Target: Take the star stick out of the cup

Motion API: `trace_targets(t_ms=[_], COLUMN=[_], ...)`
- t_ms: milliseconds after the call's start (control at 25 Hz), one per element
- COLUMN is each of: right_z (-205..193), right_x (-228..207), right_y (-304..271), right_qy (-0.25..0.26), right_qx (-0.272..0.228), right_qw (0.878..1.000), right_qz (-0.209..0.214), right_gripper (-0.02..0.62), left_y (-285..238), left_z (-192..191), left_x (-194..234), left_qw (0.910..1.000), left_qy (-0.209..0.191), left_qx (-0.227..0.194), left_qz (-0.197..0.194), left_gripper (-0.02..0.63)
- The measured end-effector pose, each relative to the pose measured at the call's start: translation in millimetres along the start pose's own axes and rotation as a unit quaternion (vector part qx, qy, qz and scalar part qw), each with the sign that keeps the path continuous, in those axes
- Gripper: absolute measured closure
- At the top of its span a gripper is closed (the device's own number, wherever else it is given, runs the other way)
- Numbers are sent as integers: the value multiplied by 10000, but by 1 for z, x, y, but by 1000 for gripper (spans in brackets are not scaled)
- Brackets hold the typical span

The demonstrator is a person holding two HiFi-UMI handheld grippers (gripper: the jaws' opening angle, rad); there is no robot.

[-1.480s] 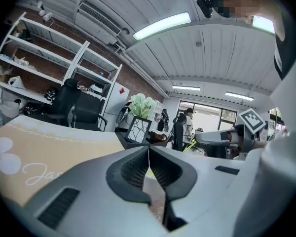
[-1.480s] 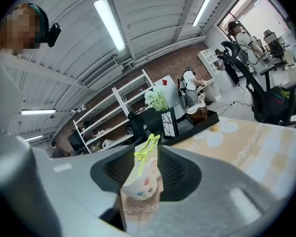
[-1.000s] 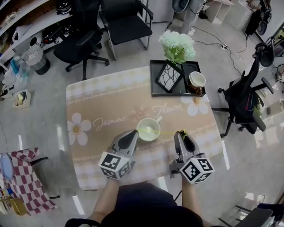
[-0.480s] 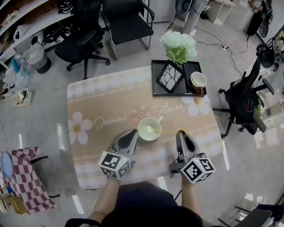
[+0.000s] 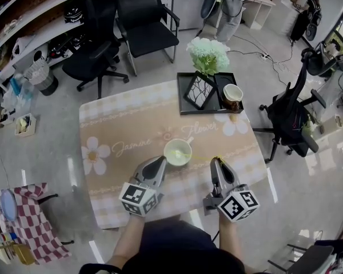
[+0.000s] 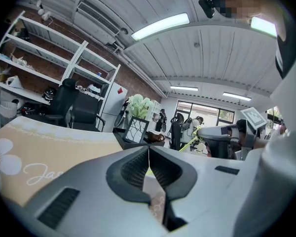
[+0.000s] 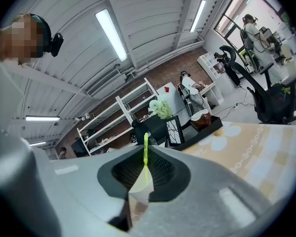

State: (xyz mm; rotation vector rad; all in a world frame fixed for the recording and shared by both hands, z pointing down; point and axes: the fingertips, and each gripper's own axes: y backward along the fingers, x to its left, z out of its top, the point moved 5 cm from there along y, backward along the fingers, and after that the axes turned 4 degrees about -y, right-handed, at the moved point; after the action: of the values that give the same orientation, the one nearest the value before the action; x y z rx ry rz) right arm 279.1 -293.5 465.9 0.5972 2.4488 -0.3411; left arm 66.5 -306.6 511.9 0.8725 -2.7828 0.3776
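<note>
Bright, even ceiling strip lights (image 6: 160, 26), floor (image 5: 46, 153) glare, fisheye-warped edges

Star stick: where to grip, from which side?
Grip the star stick at its thin free end, coming from the cup's right, since it leans out over the rim that way. The right gripper's jaws have just been closing on it there.

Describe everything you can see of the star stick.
The star stick is a thin, lime-green, plastic-looking rod. It slants out of the pale cup, its lower end inside, its outer end pinched in the right claw, whose jaws have just been closing on it. Its star is too small to make out.
</note>
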Motion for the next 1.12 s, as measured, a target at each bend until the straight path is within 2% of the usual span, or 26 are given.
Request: trace_targets(t_ms=[560, 1120], right_z=[9, 18], right_x=[25, 45], right_y=[39, 73], right_qy=[129, 80], right_qx=[-704, -1322], right_qw=[9970, 9905], right_qz=[-287, -367], right_gripper=[580, 580], left_y=[24, 40], left_z=[5, 9], left_x=[-17, -34], left_qw=[9993, 9970], left_qy=[-166, -325], left_qx=[-58, -122], left_qz=[-340, -698], left_gripper=[595, 595])
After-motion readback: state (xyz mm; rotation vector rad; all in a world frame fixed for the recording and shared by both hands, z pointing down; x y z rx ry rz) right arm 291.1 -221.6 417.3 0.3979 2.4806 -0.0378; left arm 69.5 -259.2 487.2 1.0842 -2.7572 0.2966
